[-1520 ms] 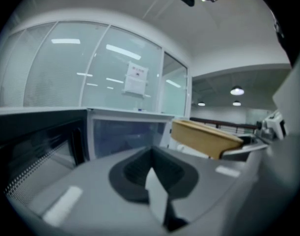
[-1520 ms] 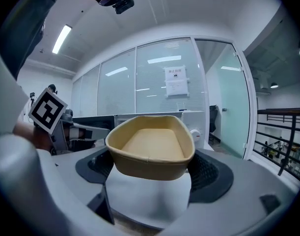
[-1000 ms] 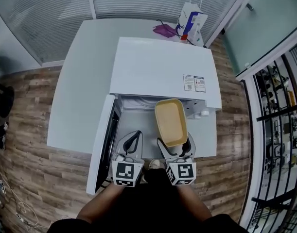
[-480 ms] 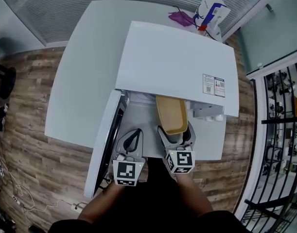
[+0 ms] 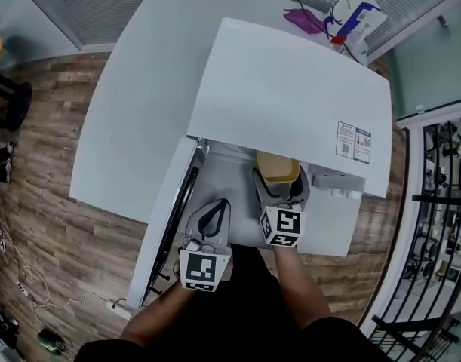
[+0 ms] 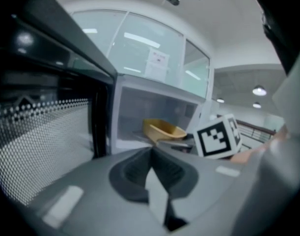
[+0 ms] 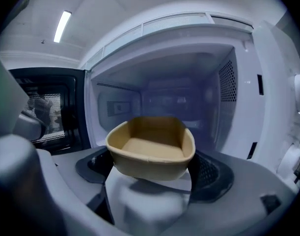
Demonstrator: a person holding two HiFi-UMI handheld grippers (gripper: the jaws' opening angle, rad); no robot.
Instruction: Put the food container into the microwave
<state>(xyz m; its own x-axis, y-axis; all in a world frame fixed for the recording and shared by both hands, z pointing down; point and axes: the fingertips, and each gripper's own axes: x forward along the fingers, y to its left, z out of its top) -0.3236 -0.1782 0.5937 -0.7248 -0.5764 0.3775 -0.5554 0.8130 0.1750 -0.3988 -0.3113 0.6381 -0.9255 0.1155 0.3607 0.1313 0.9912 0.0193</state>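
A tan open food container (image 5: 278,169) is half hidden under the top of the white microwave (image 5: 290,100), its far end inside the cavity. My right gripper (image 5: 280,185) is shut on its near wall. In the right gripper view the container (image 7: 150,146) hangs just above the cavity floor (image 7: 208,154), level, at the opening. The microwave door (image 5: 168,228) stands swung open to the left. My left gripper (image 5: 213,208) hovers in front of the opening beside the door, jaws shut and empty. The left gripper view shows the container (image 6: 162,130) inside the opening.
The microwave sits on a white table (image 5: 132,104). A paper bag (image 5: 356,15) and a purple item (image 5: 305,17) lie at the table's far right corner. Wooden floor (image 5: 49,164) surrounds the table, with a black railing (image 5: 441,202) at the right.
My right gripper has pushed forward, carrying the container from in front of the microwave into its opening. The left gripper has stayed by the door.
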